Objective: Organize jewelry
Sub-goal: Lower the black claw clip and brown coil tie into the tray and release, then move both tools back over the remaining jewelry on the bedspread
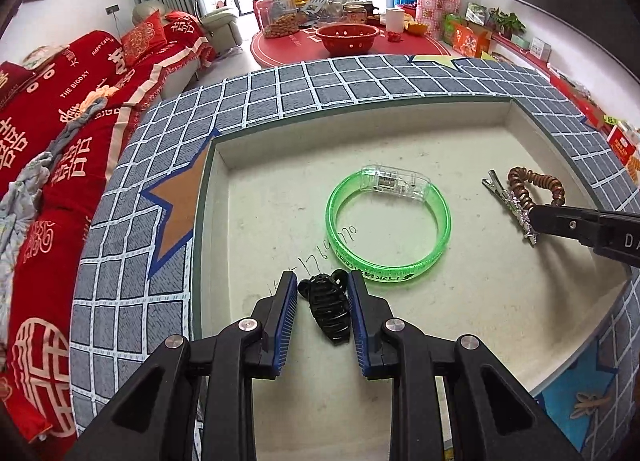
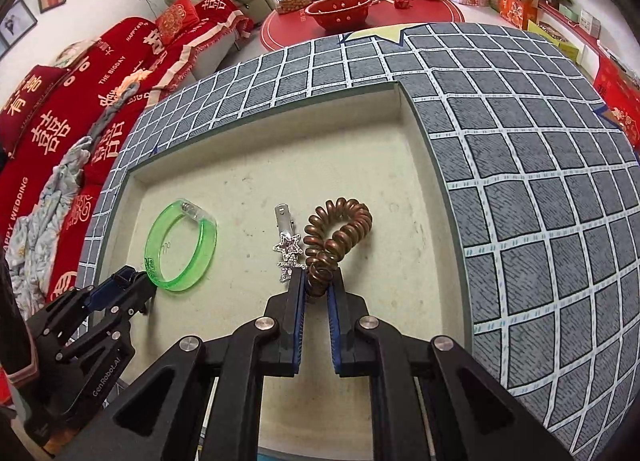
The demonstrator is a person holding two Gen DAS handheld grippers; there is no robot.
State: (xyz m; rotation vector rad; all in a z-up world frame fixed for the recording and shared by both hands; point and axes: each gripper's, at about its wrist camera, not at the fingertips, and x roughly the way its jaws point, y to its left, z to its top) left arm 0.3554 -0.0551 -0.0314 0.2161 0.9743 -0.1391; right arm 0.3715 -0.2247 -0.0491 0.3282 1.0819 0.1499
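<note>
A shallow cream tray holds the jewelry. A black claw hair clip lies between the fingers of my left gripper, with a small gap on each side. A green translucent bangle lies in the tray's middle and also shows in the right wrist view. My right gripper is shut on the near end of a brown spiral hair tie. A silver star hair clip lies just left of the tie, touching the left finger. The right gripper also shows in the left wrist view.
The tray sits in a grey checked cloth surround with raised inner walls. A red sofa stands to the left. A red table with a red bowl and jars stands beyond.
</note>
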